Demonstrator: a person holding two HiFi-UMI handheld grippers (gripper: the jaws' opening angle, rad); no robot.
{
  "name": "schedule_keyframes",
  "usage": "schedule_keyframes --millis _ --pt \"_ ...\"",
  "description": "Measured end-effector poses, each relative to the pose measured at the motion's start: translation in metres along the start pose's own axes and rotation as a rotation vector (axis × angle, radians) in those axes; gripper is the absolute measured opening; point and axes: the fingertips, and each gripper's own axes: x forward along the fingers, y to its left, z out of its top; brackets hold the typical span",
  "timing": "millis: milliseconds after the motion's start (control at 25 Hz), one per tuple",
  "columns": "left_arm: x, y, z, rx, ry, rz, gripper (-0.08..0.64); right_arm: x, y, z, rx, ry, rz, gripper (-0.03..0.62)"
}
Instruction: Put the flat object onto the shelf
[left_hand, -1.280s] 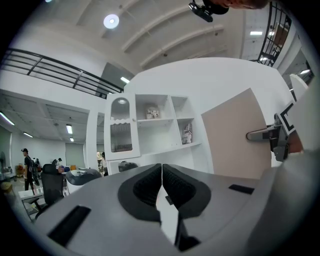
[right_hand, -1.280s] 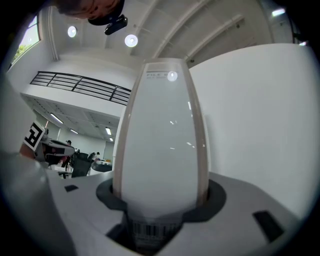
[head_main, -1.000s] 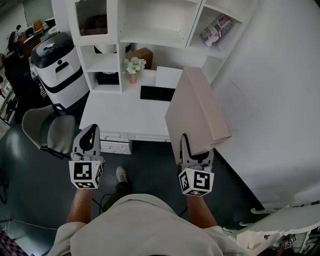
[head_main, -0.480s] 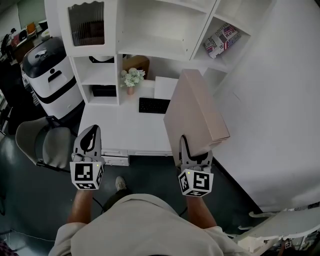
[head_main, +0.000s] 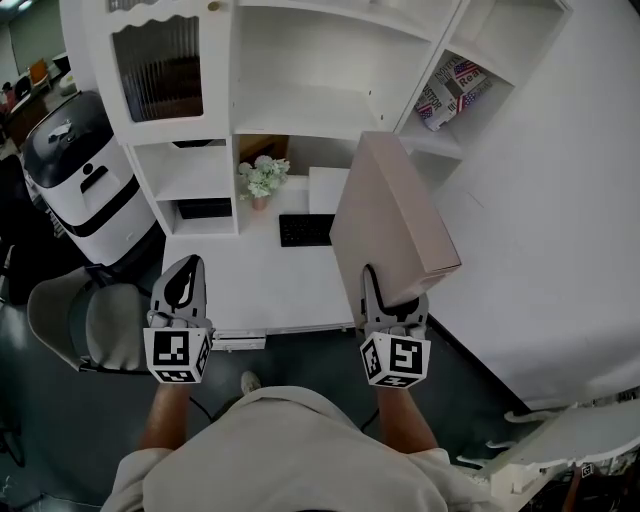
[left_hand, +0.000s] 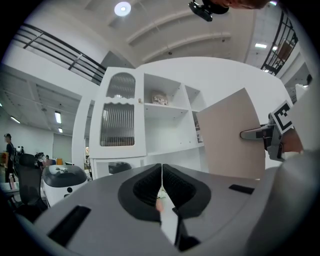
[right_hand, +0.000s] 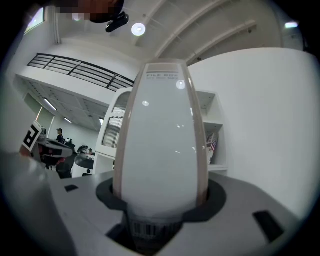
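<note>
A white worktop (head_main: 235, 285) stands against a white shelf unit (head_main: 300, 105). At the worktop's 12 o'clock edge sits a small pot of flowers (head_main: 260, 182); a black keyboard (head_main: 303, 230) lies at 1 o'clock, with a white flat panel (head_main: 326, 188) just behind it. In the shelf unit, a patterned packet (head_main: 452, 88) lies in the compartment at 2 o'clock, and a dark object (head_main: 205, 208) fills a low cubby at 9 o'clock. On the dark floor (head_main: 50, 430), at the worktop's 8 o'clock, stands a grey chair (head_main: 85, 325).
</note>
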Motion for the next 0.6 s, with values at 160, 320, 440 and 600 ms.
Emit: schedule_keyframes --millis 160,320,440,600 --pt "0.017 0.019 -0.005 -0.005 0.003 -0.024 0.006 0.026 0.010 0.011 -0.034 -0.011 -0.017 0.270" --pt "0.030 0.032 -0.011 -0.010 0.004 -0.032 0.006 0.046 0.015 0.020 -0.065 -0.024 -0.026 0.269" --pt "0.040 0.036 -0.013 -0.009 0.010 -0.033 0.006 0.061 0.014 0.027 -0.092 -0.033 -0.027 0.269" --pt "0.056 0.040 -0.012 -0.010 0.002 -0.020 0.006 0.083 0.012 0.037 -0.179 -0.048 -0.009 0.268"
